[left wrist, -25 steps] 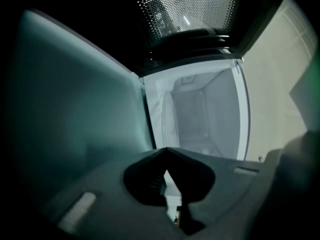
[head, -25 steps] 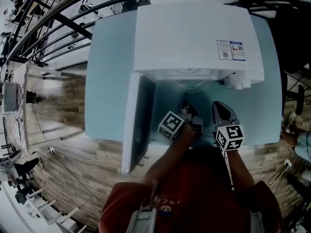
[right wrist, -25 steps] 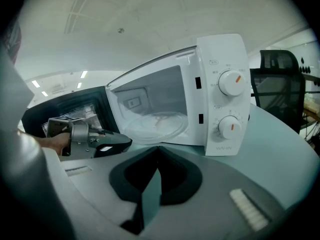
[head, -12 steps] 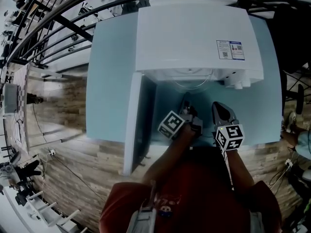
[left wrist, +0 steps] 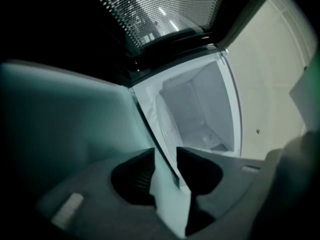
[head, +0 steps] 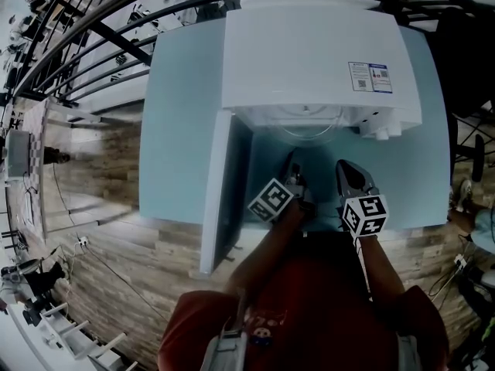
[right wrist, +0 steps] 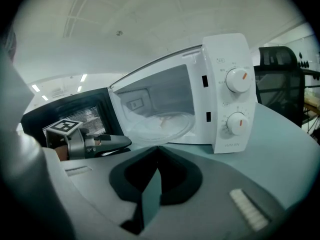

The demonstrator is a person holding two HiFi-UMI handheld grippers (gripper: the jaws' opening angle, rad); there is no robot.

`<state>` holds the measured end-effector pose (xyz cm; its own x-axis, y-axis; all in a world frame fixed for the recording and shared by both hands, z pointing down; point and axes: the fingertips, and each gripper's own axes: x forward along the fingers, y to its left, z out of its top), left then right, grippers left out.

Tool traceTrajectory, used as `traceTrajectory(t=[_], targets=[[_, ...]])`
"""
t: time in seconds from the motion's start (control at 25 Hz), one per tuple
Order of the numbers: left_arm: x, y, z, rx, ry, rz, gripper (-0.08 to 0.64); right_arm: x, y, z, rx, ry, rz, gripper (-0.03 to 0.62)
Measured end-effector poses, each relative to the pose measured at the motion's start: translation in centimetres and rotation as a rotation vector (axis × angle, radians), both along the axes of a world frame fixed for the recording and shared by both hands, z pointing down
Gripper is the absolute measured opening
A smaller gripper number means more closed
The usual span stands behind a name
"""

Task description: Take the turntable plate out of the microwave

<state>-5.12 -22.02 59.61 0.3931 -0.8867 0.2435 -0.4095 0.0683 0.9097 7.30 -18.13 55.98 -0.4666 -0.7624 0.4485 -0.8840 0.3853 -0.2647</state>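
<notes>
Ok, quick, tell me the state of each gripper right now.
Left gripper: open; its jaws have just been opening, with nothing between them.
Right gripper: shut, holding nothing.

One microwave, one turntable plate, two grippers, two knobs.

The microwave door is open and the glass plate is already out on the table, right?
No. The door is open, but the glass plate sits inside the microwave, not on the table; the right gripper view shows it.
</notes>
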Motion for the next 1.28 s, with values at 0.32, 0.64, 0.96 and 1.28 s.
traceTrajectory(t=[0.32,0.64,0.96,1.28], targets=[[-1.1,1.3,-1.0,0.085,-0.271,0.086,0.135,-1.2,0.4,-0.1,-0.003,-0.006,-0.015,0.0],[-1.5,2.4,-2.2,0.225,-0.681,0.23,0.127,-1.9,0.5,-0.4,0.006,0.001,-0.017,0.0],[-2.1,3.0,-5.0,0.421,-1.043,0.289,0.127,-2.5,0.3,-0.9,0.022,0.013,-0.017,0.0],[-3.6,3.0,-6.5,0.48,-1.117,0.241,0.114,-3.0,0.5,-0.7,0.022,-0.003,-0.018,0.0]])
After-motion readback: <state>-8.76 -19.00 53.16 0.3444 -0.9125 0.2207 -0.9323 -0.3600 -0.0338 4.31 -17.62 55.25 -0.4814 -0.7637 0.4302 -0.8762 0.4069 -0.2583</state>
